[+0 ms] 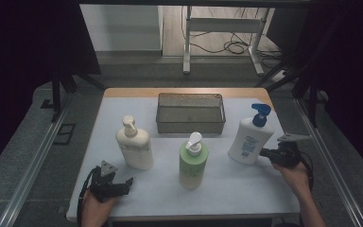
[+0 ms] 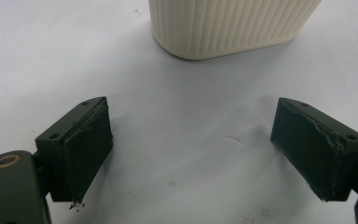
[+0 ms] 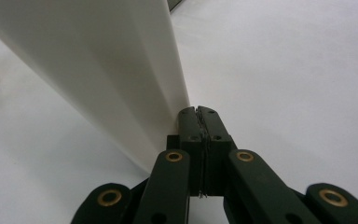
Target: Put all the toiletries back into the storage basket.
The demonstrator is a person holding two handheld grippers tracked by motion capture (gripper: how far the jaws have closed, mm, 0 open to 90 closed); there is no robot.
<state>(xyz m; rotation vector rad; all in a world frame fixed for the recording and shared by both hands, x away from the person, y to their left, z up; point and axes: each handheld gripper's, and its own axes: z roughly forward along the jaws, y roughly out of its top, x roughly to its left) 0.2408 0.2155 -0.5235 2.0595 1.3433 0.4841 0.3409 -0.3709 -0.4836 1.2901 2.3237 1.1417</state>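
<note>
Three pump bottles stand in front of the one wire basket point(image 1: 190, 113), none yet in it, so all the loading seems left to do. Left of the basket is the cream bottle point(image 1: 134, 144), dead ahead the green bottle point(image 1: 193, 161), to the right the white bottle point(image 1: 251, 136) with a blue pump. The left gripper point(image 1: 116, 186) gapes wide, empty, short of the cream bottle. The right gripper point(image 1: 266, 152), jaws pressed together on nothing, touches the white bottle's side.
</note>
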